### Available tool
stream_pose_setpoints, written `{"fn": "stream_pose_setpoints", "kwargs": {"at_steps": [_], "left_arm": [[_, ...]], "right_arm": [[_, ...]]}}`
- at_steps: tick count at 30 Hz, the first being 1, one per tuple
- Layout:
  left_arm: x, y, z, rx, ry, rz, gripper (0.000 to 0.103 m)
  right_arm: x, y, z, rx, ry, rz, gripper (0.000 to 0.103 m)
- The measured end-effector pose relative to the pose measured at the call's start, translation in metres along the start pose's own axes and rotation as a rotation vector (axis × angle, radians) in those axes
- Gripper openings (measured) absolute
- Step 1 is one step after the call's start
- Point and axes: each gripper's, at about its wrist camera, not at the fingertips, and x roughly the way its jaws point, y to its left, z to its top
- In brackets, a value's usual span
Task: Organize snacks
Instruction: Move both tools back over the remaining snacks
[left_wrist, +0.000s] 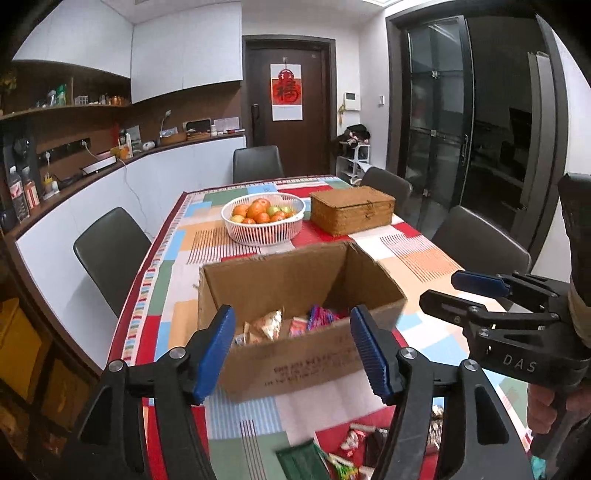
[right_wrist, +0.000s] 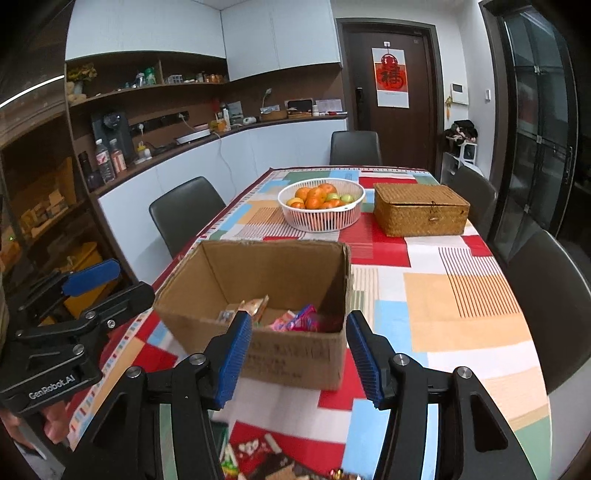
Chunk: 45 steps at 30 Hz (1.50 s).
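Now both grippers, left (left_wrist: 295, 354) and right (right_wrist: 297, 356), are held open and empty before the box (left_wrist: 295, 295), where snacks (left_wrist: 295, 323) lie; more snacks (left_wrist: 354, 450) are scattered on the table (left_wrist: 424, 258).

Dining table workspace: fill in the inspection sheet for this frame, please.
Surface: table under a patchwork cloth.
Job's things: open cardboard box partly filled with snack packets; loose snack packets on the near edge.
Clutter: white fruit basket, closed wicker box.
Grippers: left tongs and right tongs open, empty, before the box.
Cables: white cord hanging from the counter.
Surroundings: dark chairs, door, shelves.
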Motion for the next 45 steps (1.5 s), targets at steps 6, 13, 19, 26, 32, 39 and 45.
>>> {"fn": "stream_pose_setpoints", "kwargs": {"at_steps": [6,13,19,26,32,39,45], "left_arm": [[-0.009,-0.013,-0.026,0.019,0.044,-0.014,0.064],[-0.012,-0.028,-0.061,0.033,0.117,-0.030,0.067],[0.001,-0.032,-0.095,0.047,0.224,-0.035,0.067],[0.021,-0.043,-0.124,0.090,0.324,-0.068,0.067],[0.053,-0.052,-0.137,0.145,0.406,-0.112,0.066],[0.079,-0.056,-0.137,0.181,0.433,-0.146,0.066],[0.098,-0.064,-0.139,0.210,0.464,-0.166,0.062]], "right_arm": [[-0.009,-0.002,-0.025,-0.010,0.045,-0.013,0.054],[-0.017,-0.010,-0.058,0.000,0.106,-0.037,0.054],[-0.016,-0.016,-0.084,-0.008,0.169,-0.103,0.054],[-0.005,-0.025,-0.112,-0.011,0.273,-0.147,0.054],[0.014,-0.038,-0.135,-0.012,0.378,-0.168,0.054],[0.034,-0.047,-0.146,-0.034,0.452,-0.190,0.054],[0.046,-0.054,-0.153,-0.040,0.504,-0.179,0.054]]}}
